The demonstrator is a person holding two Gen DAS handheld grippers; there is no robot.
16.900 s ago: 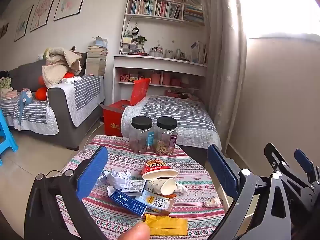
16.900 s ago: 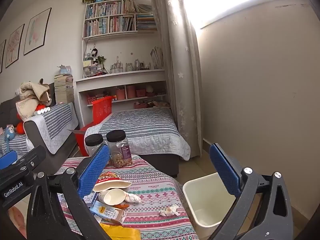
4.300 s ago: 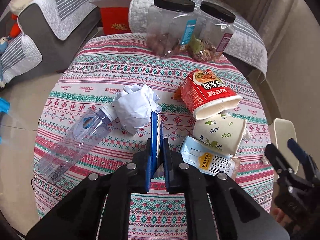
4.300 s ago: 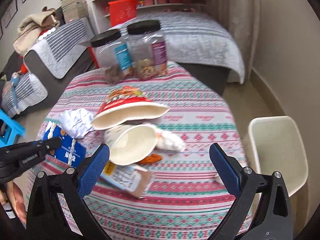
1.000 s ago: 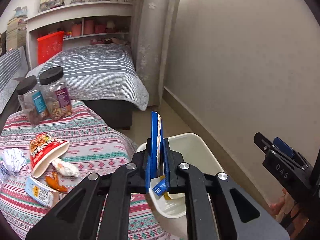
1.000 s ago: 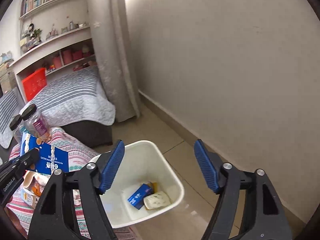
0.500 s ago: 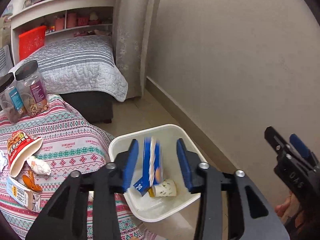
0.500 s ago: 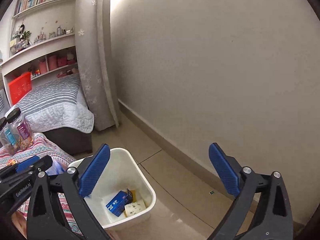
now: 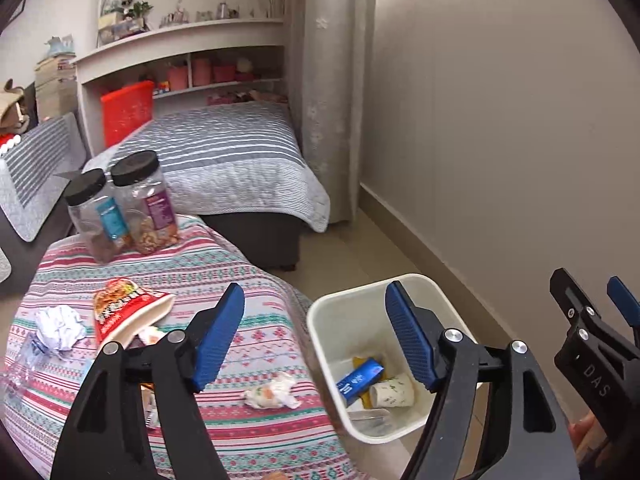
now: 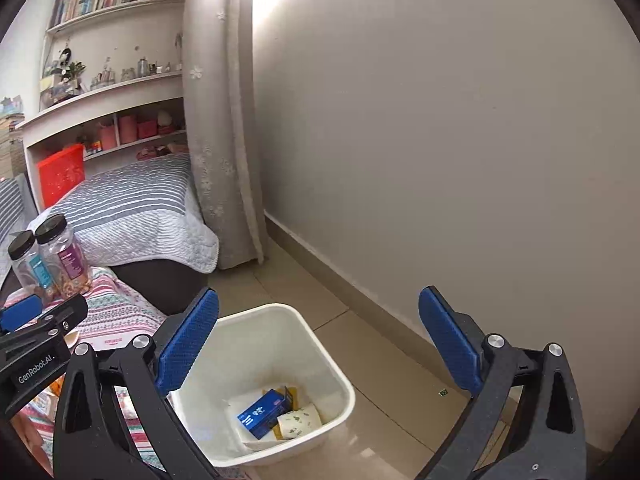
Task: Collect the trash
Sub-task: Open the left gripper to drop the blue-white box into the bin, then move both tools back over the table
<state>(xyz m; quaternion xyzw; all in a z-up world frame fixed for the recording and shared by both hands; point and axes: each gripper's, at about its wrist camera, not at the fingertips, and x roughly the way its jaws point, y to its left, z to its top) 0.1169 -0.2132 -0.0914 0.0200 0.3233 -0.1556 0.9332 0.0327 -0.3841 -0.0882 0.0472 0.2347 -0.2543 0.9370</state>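
A white trash bin [image 9: 320, 316] [image 10: 340, 372] stands on the floor beside the table. Inside lie a blue box [image 9: 360, 378] [image 10: 264, 408], a paper cup [image 9: 392, 390] [image 10: 300, 420] and a yellow wrapper. My left gripper [image 9: 316, 336] is open and empty, above the table edge and the bin. My right gripper [image 10: 320, 344] is open and empty above the bin. On the patterned tablecloth [image 9: 224, 264] lie a red noodle cup [image 9: 124, 308], a crumpled white paper [image 9: 60, 326], a small crumpled wrapper [image 9: 272, 394] and a clear bottle [image 9: 20, 364].
Two black-lidded jars [image 9: 124, 208] stand at the table's far side. A grey striped bed [image 9: 224, 152] is behind, with shelves and a red box [image 9: 128, 108]. A curtain [image 10: 220, 120] and a bare wall [image 10: 440, 140] stand to the right.
My left gripper opened and let go of the blue box, which now lies in the bin. Both grippers drew back a little from the bin.
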